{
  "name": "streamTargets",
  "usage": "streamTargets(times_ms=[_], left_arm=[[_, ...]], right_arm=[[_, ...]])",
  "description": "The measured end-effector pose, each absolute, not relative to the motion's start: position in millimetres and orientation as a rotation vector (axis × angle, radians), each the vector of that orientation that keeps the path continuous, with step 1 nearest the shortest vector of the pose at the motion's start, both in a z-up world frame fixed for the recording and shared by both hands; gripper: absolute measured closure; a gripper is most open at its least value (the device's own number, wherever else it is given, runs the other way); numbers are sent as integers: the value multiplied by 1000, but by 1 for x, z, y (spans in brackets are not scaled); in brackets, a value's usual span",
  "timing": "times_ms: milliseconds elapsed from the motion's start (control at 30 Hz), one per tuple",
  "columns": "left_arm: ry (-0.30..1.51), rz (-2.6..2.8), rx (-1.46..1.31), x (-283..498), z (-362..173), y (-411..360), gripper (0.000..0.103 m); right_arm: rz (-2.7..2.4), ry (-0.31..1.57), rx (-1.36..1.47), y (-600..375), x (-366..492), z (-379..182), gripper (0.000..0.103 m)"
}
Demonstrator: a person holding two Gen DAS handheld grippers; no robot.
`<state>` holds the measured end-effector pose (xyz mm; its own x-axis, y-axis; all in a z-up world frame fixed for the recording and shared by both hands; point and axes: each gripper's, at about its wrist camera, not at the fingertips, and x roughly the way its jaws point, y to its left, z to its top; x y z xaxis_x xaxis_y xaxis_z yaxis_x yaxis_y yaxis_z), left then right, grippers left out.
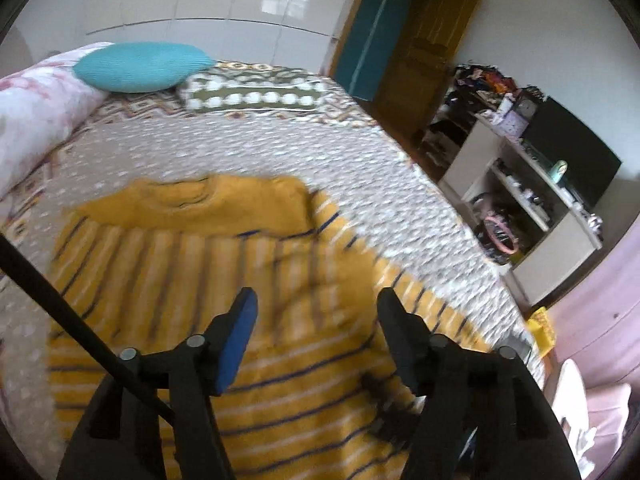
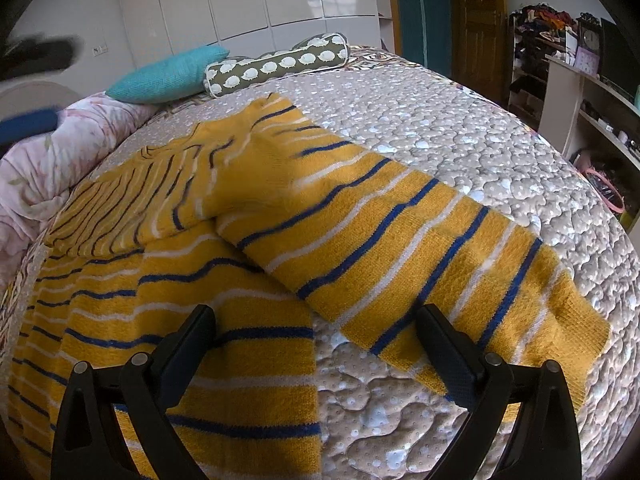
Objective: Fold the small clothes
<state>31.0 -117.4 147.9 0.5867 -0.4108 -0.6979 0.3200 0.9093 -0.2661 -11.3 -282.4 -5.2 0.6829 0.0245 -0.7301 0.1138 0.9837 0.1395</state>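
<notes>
The striped sleeve point(image 2: 420, 256) runs diagonally just ahead of the right gripper point(image 2: 316, 328), its fingers apart and empty.

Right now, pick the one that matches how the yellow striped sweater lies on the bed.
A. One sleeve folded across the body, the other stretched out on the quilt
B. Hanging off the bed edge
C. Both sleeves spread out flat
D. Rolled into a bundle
A: in the right wrist view the sweater has one sleeve folded over its body while the other sleeve lies stretched out on the quilt.
</notes>
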Motion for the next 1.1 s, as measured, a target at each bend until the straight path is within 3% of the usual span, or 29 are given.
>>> streamTargets(times_ms=[133,367,567,600,633,667,967,1033,1100], left_arm=[[823,-283,-105,-10,128,-44,28],[943,-115,-287,-64,58,78,27],[957,-261,-430,-83,22,80,27],[947,-261,-429,-84,23,74,37],[946,-246,-418,-85,22,69,74],[958,-232,-404,-84,22,65,100],[917,-104,-527,-116,44,120,103],[893,-119,-540,-124,50,125,103],[881,-135,-537,-132,53,124,99]], right_arm=[[-52,820,177,-282,-11,-5,1],[-62,827,161,-279,-8,-6,1],[-74,837,139,-277,-4,-7,1],[-75,838,137,-277,-4,-8,1],[-76,840,135,-277,-3,-8,1],[-76,840,134,-277,-3,-8,1],[-60,875,145,-280,-1,-5,1],[-47,871,166,-286,-17,6,5],[8,842,227,-295,-44,17,5]])
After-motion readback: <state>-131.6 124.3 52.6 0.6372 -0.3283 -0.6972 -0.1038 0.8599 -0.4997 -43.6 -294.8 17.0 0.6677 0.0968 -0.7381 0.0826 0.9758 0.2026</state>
